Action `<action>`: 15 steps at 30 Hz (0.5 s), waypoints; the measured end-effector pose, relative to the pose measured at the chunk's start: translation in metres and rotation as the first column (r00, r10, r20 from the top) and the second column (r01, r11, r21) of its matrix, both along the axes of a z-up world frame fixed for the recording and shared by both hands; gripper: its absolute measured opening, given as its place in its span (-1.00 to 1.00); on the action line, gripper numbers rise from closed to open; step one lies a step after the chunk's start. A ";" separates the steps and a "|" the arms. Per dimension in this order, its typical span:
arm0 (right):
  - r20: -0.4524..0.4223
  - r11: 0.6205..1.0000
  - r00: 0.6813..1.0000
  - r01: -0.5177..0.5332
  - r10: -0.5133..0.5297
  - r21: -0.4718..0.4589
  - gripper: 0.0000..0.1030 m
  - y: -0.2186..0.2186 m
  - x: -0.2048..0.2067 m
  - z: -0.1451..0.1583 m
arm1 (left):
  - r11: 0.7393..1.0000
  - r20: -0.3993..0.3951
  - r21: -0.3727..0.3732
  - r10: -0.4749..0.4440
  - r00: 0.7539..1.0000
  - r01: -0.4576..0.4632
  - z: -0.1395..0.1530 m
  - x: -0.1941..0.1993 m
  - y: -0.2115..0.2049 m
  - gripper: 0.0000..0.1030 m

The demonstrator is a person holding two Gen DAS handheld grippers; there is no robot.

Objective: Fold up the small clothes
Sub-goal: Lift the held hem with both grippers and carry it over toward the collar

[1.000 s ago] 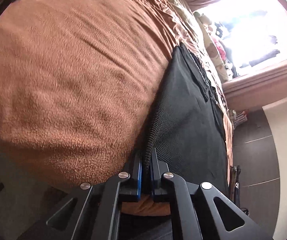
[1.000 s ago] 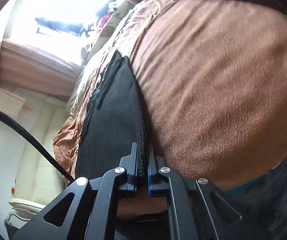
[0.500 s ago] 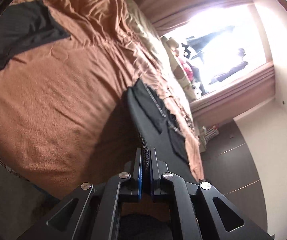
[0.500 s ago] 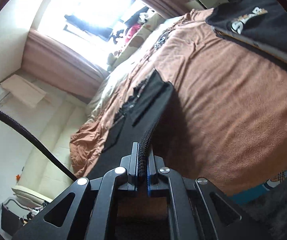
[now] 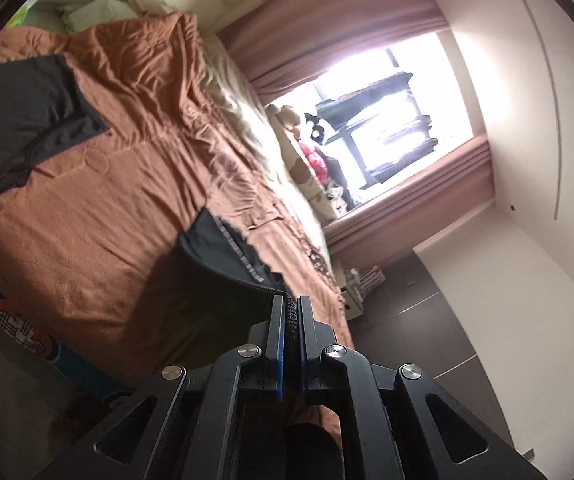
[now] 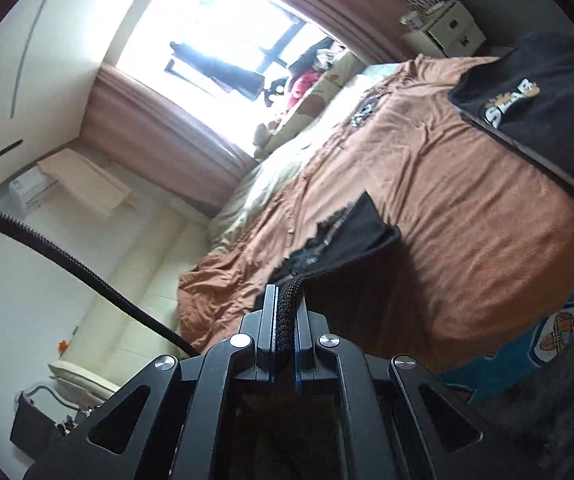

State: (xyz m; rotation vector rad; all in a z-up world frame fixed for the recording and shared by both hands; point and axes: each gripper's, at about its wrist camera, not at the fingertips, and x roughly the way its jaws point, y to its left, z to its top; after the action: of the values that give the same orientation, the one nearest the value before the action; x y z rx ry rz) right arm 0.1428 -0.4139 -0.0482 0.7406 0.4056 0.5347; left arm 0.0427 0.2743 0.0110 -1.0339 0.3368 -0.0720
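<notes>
Left gripper (image 5: pixel 291 312): clenched on the ribbed band of the black garment (image 5: pixel 223 264); the cloth runs from the jaws toward 10 o'clock in the left wrist view, above the brown blanket (image 5: pixel 127 208).
Right gripper (image 6: pixel 286 300): clenched on the same band at its other end; the black garment (image 6: pixel 355 232) leads off toward 1 o'clock in the right wrist view.
Change: a second ago the garment lay flat against the blanket and filled the middle of both views; now both grippers have come up and tipped toward level, and the cloth hangs clear of the bed, throwing a shadow beneath it.
Garment's place: in the air between the two grippers, over the near part of the bed; its far edge looks close to the blanket, but contact cannot be told.
Other clothes: a dark piece (image 5: pixel 27 116) at 10 o'clock in the left view; a printed black one (image 6: pixel 535 108) at 2 o'clock in the right view, both lying apart.
Meaning for the task: probably the lift that carries the held edge over for a fold; the fold itself is not yet laid.
</notes>
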 end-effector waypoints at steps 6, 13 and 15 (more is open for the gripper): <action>0.056 1.000 0.998 -0.002 0.001 0.018 -0.96 -0.007 -0.011 0.008 | 1.000 0.084 0.024 -0.015 0.996 0.013 0.042 -0.014 -0.004 -0.90; 0.064 1.000 0.998 -0.013 0.013 0.006 -0.96 -0.001 0.019 0.006 | 0.999 0.068 0.035 -0.018 0.998 0.016 0.040 0.014 0.007 -0.90; 0.049 1.000 0.999 -0.018 0.017 0.013 -0.96 0.000 0.033 0.006 | 0.999 0.049 0.028 -0.021 0.999 0.020 0.034 0.030 0.013 -0.90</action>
State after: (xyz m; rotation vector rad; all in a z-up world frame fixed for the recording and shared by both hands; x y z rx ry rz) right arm 0.1759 -0.4142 -0.0421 0.7357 0.3637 0.5714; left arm 0.0730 0.2877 0.0450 -0.9996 0.3024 -0.1111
